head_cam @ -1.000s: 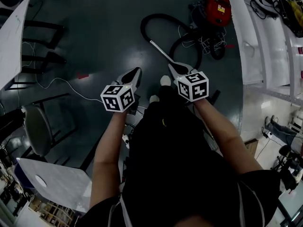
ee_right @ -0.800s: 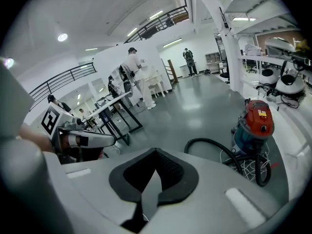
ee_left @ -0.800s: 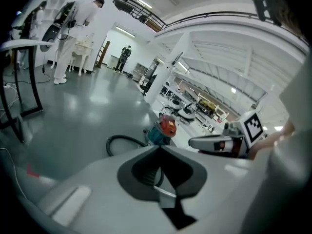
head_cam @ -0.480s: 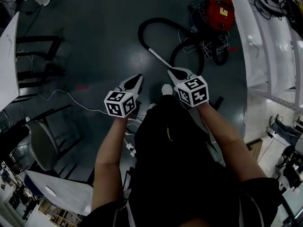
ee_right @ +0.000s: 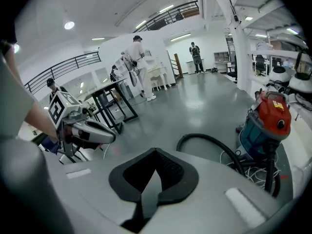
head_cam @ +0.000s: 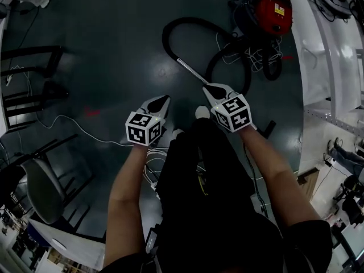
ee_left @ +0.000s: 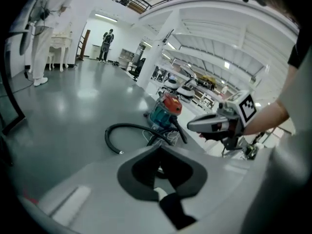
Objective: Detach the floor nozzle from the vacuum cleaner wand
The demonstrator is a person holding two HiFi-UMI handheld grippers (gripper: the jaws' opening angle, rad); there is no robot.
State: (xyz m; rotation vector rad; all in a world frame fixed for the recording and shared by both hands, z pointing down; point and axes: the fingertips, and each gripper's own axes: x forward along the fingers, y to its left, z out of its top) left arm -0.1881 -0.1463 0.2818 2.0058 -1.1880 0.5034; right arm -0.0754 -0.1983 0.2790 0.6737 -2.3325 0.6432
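Note:
In the head view a red canister vacuum (head_cam: 273,7) stands on the dark floor at the top right, its black hose (head_cam: 170,38) looping to a thin metal wand (head_cam: 190,73). The wand runs down-right and passes behind my right gripper (head_cam: 206,87). A dark piece (head_cam: 268,128) shows beyond the right forearm; whether it is the floor nozzle I cannot tell. My left gripper (head_cam: 165,98) hangs beside the right one, apart from the wand. Both are shut and empty. The left gripper view shows shut jaws (ee_left: 159,151) and the vacuum (ee_left: 165,109). The right gripper view shows shut jaws (ee_right: 155,152) and the vacuum (ee_right: 268,121).
Dark chairs (head_cam: 40,67) and a round stool (head_cam: 40,181) stand at the left, with a white cable (head_cam: 74,124) trailing across the floor. White shelving (head_cam: 335,56) lines the right side. Loose cords (head_cam: 250,53) lie by the canister. People (ee_right: 139,67) stand far back.
Both grippers have sunk toward the floor, still shut and side by side. In the head view the vacuum and hose have drifted up and right.

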